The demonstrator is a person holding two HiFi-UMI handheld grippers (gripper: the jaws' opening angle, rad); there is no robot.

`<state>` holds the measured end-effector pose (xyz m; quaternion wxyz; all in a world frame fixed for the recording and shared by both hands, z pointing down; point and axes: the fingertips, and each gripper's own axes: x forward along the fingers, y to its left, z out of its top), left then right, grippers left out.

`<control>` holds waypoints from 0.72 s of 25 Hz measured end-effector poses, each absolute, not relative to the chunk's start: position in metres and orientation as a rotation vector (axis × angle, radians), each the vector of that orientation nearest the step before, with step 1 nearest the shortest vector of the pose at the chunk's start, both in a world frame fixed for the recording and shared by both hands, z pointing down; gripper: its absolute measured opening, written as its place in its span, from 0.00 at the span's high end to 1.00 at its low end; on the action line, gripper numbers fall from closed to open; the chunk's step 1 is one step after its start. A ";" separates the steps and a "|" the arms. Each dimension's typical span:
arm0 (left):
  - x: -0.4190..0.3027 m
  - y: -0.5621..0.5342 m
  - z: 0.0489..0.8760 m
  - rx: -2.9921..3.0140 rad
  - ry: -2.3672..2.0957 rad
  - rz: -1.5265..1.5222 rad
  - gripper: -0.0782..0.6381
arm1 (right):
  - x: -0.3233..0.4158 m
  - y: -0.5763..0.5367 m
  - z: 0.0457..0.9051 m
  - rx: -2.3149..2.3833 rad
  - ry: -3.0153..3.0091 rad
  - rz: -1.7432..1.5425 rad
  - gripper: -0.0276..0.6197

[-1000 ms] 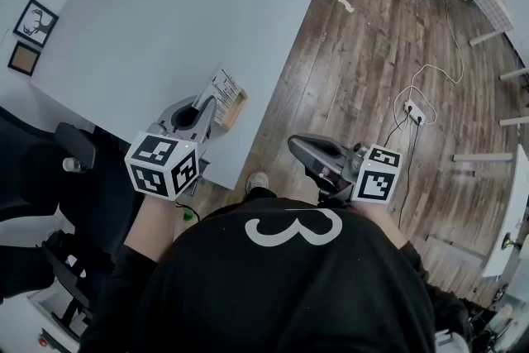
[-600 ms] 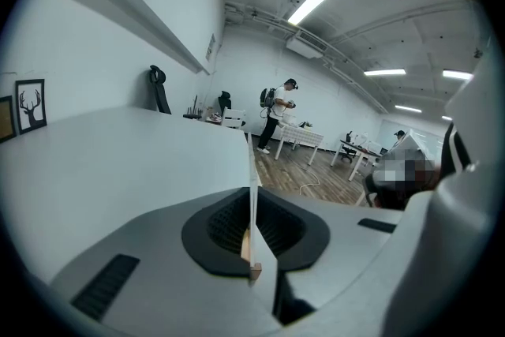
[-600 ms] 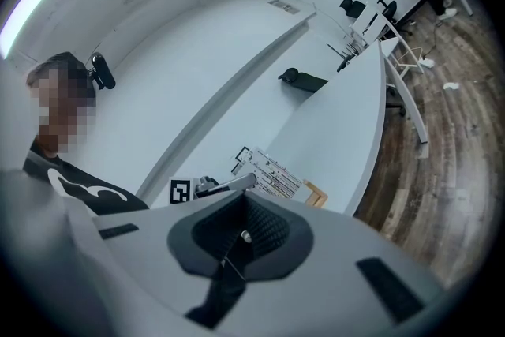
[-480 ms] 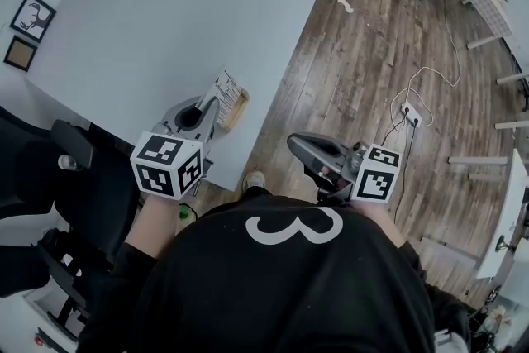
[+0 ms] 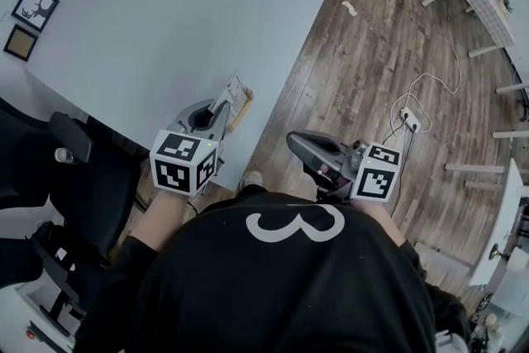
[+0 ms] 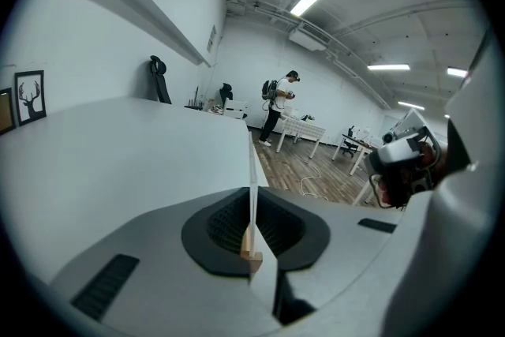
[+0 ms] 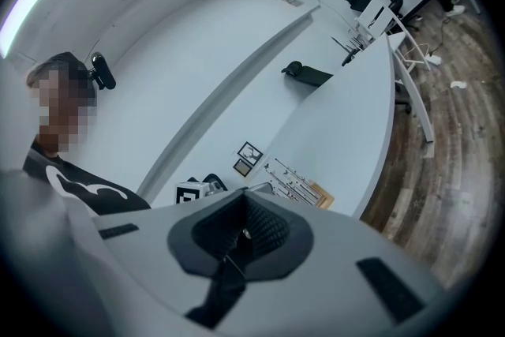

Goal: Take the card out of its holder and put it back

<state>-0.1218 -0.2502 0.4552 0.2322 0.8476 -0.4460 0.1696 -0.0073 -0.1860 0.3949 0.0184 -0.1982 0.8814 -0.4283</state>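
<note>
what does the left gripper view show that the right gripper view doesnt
Only the left gripper view: the card edge-on, clamped in the shut left gripper, and the right gripper off to the side.
Only the right gripper view: the card's printed face, the left gripper's marker cube, and its own jaws shut on nothing.
Both: the white table, the wooden holder at the card's base, and the framed deer picture.

A white 3 (image 5: 293,228) marks the black shirt (image 5: 289,298).
</note>
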 end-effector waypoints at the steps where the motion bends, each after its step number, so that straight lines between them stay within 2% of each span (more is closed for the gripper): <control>1: -0.122 -0.250 0.458 2.325 -1.225 0.474 0.86 | -0.007 -0.186 0.394 -0.614 2.738 -1.326 0.94; 13: -0.125 -0.249 0.471 2.320 -1.316 0.544 0.84 | 0.017 -0.173 0.395 -0.599 2.718 -1.323 0.94; 16: -0.129 -0.245 0.459 2.280 -1.389 0.472 0.70 | 0.027 -0.167 0.390 -0.581 2.723 -1.309 0.94; 18: -0.134 -0.238 0.452 2.249 -1.446 0.438 0.67 | 0.034 -0.161 0.388 -0.563 2.726 -1.303 0.94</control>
